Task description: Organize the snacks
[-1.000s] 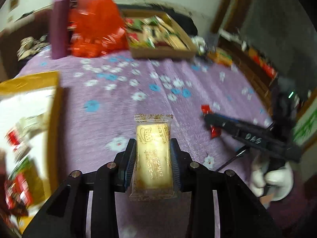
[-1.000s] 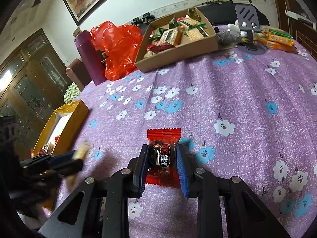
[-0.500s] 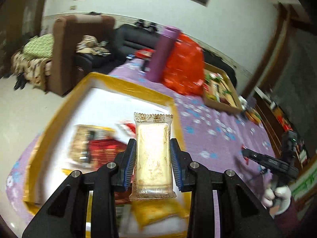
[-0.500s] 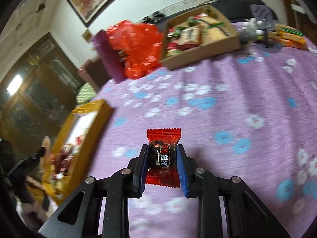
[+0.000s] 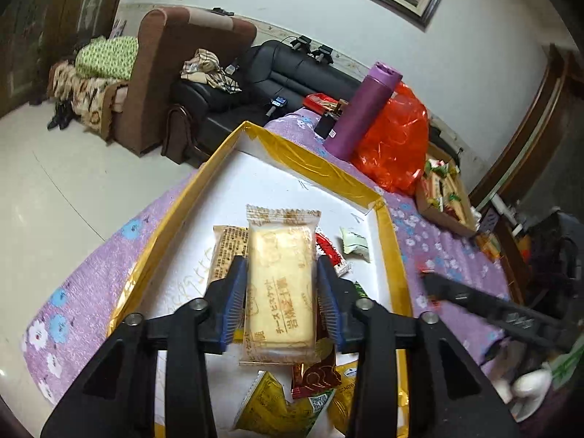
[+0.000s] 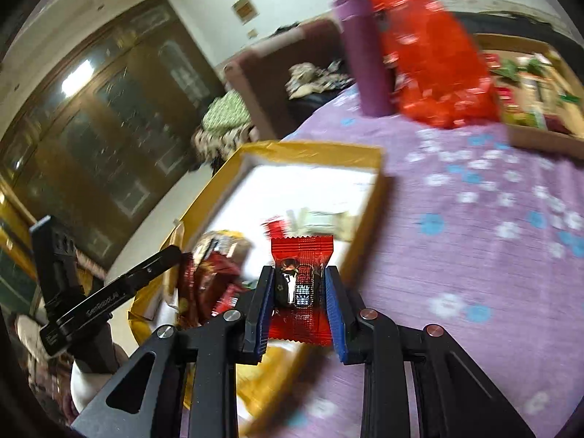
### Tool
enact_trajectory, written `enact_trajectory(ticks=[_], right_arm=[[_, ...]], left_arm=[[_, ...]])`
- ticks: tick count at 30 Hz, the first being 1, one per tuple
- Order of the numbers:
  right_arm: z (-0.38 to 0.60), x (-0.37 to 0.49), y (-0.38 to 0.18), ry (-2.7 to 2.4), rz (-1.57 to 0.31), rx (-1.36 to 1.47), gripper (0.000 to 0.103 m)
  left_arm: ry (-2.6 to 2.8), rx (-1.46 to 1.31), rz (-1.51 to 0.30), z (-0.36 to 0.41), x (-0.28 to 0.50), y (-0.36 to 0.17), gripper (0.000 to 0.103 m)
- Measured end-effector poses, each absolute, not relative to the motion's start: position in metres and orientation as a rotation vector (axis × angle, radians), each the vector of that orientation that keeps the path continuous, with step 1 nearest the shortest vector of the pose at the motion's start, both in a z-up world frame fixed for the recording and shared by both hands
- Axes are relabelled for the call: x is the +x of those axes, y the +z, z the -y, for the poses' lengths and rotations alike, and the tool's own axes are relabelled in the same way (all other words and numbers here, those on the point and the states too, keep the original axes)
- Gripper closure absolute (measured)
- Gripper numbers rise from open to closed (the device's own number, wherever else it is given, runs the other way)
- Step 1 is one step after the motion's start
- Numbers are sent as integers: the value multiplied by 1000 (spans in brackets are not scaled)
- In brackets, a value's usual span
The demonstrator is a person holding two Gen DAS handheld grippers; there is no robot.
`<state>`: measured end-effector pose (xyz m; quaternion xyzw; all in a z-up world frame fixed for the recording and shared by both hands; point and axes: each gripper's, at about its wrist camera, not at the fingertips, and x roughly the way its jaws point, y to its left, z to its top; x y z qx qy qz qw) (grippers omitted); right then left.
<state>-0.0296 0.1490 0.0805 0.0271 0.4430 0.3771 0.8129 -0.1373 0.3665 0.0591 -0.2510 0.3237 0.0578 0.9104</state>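
Two tools are at work, one per hand. The left tool [image 5: 280, 301] hangs over the gold-rimmed box [image 5: 396, 255], and its jaws are opening around the pale biscuit packet [image 5: 280, 281], which sits between the blue pads [image 5: 233, 303] with a slim gap showing on either side. The right tool [image 6: 300, 301] is clamped narrow on one red candy [image 6: 301, 284], held above the near edge of that same box [image 6: 310, 151].

On the purple floral counter [image 5: 456, 252] there are two containers: the gold box and one brown cardboard tray [image 5: 447, 204] full of mixed snacks at the far end. Beside the tray stand one purple bottle [image 5: 359, 113] and one red plastic bag [image 5: 396, 142], touching each other.

The left wrist view gives the box contents sharply: a brown-printed packet [image 5: 228, 252] under the biscuit, a red-and-white wrapper [image 5: 330, 252], a small green-white candy [image 5: 356, 244] and yellow packets [image 5: 281, 407] at the near end (the pile is too overlapped for a sure count). It also shows the right tool [image 5: 427, 279] coming in from the side, blurred, and two sofas behind.

The right wrist view is smeared, so the box contents read only as red and pale patches, but it alone shows the dark glass-fronted cabinet [image 6: 95, 124] and the left tool's [image 6: 175, 253] outer side.
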Motion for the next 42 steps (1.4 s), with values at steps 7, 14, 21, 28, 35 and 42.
enact_trajectory(ticks=[7, 14, 21, 28, 35, 42], right_arm=[[-215, -29, 63, 825, -957, -36, 72], [-192, -36, 75, 822, -904, 0, 65], [-122, -77, 81, 790, -838, -23, 62], [-34, -111, 88, 676, -756, -19, 61], [70, -124, 110, 479, -655, -10, 60], [167, -126, 176, 226, -502, -132, 60]], left_arm=[[101, -580, -621, -377, -159, 67, 47], [105, -541, -590, -363, -169, 82, 39], [165, -328, -608, -308, -165, 97, 29], [184, -184, -629, -254, -160, 107, 24], [178, -89, -615, -207, -163, 120, 24], [169, -24, -607, -175, -168, 129, 20]])
